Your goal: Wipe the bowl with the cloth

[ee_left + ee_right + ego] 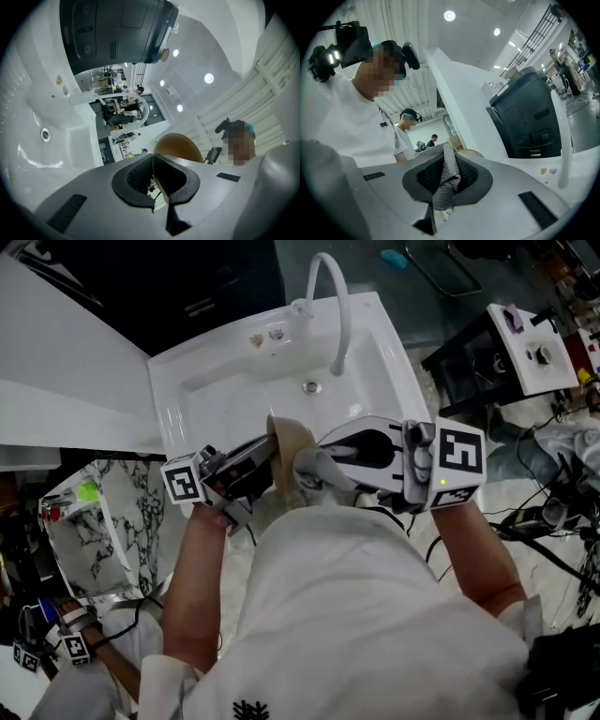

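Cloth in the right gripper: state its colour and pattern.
Grey cloth, finely woven; clearest in right gripper view.

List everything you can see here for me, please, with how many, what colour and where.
sink: one, white, ahead of the person
tap: one, white, at the sink's back edge
drain: one, metal, in the basin
bowl: one, tan, held above the sink's front
cloth: one, grey, beside the bowl
cables: several, black, floor at right
left gripper: one, grey, fingers shut on the bowl's rim
right gripper: one, grey, fingers shut on the cloth
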